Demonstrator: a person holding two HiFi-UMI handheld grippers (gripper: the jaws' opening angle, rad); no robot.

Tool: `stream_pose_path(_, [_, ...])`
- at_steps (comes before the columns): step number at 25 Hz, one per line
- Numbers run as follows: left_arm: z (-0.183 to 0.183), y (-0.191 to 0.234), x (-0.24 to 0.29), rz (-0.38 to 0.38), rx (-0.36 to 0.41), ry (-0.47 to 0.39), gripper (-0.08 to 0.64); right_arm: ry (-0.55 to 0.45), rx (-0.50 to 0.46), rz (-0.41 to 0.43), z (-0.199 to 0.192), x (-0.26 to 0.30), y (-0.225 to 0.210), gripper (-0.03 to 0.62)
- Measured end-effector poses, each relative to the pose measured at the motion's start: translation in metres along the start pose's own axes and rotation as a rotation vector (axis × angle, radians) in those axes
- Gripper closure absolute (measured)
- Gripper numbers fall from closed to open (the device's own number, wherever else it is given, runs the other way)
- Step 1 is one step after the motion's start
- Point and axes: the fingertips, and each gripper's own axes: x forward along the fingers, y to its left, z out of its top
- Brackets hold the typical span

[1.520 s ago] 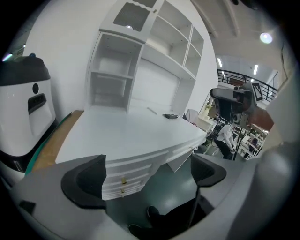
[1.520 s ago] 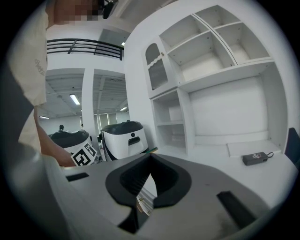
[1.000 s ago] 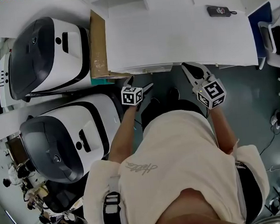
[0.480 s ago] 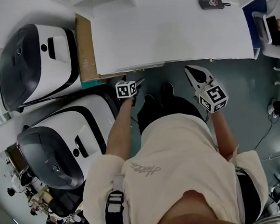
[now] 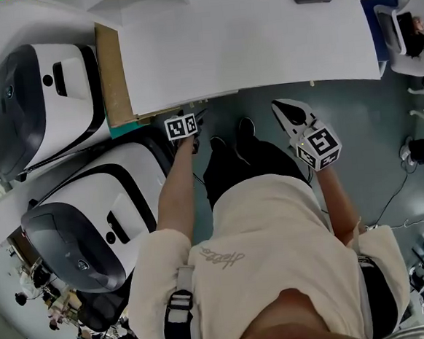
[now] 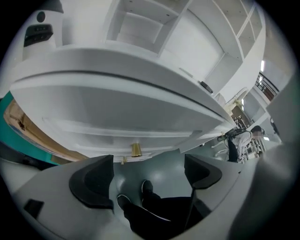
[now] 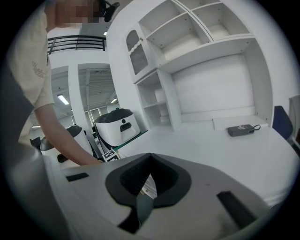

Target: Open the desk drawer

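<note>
Left gripper view shows the left gripper (image 6: 149, 174) brought lower than a second ago, level with the front edge of the desk (image 5: 246, 45). Its jaws are apart but closing, with only floor and the person's shoes between the pads, and the brass knob (image 6: 136, 150) of the drawer (image 6: 159, 143) is just above the gap. The drawer sits shut under the desk top, so I judge this an approach with the knob not yet grasped. The right gripper (image 7: 146, 185) is clenched on nothing, off to the right near the desk edge.
</note>
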Motion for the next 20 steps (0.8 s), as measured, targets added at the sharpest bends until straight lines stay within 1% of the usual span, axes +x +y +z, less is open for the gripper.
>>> stream_pose_path(2, [-0.001,0.007,0.010,-0.001,-0.058,-0.002,0.074,0.008,0.002,0.003,-0.002,0.002,-0.003,0.594])
stream_pose_path(3, [-0.002,0.011,0.014,0.002,-0.074,-0.002,0.074,0.014,0.001,0.006,-0.004,0.003,-0.004,0.594])
stream_pose_path(9, [-0.003,0.022,0.036,0.040,-0.040,0.011,0.080,0.055,-0.027,0.038,-0.011,0.002,-0.003,0.594])
stream_pose_path(11, [-0.001,0.024,0.037,0.070,0.008,0.012,0.135,0.063,-0.028,0.045,-0.013,0.001,-0.003,0.594])
stream_pose_path(13, [0.002,0.022,0.037,0.097,0.064,0.016,0.176,0.071,-0.025,0.049,-0.016,-0.001,-0.006,0.594])
stream_pose_path(14, [0.002,0.021,0.038,0.105,0.078,0.017,0.207,0.075,-0.021,0.050,-0.018,-0.001,-0.008,0.594])
stream_pose_path(15, [0.003,0.020,0.037,0.113,0.082,0.014,0.281,0.079,-0.017,0.051,-0.020,-0.002,-0.009,0.594])
stream_pose_path(16, [0.004,0.020,0.037,0.120,0.082,0.010,0.339,0.081,-0.014,0.053,-0.022,-0.002,-0.010,0.594])
stream_pose_path(17, [0.005,0.020,0.037,0.125,0.079,0.009,0.361,0.082,-0.011,0.055,-0.023,-0.002,-0.011,0.594])
stream_pose_path(19, [0.006,0.022,0.037,0.131,0.065,0.016,0.365,0.078,-0.003,0.059,-0.024,0.000,-0.012,0.594])
stream_pose_path(20, [0.006,0.023,0.036,0.135,0.055,0.020,0.387,0.075,0.003,0.061,-0.024,0.000,-0.011,0.594])
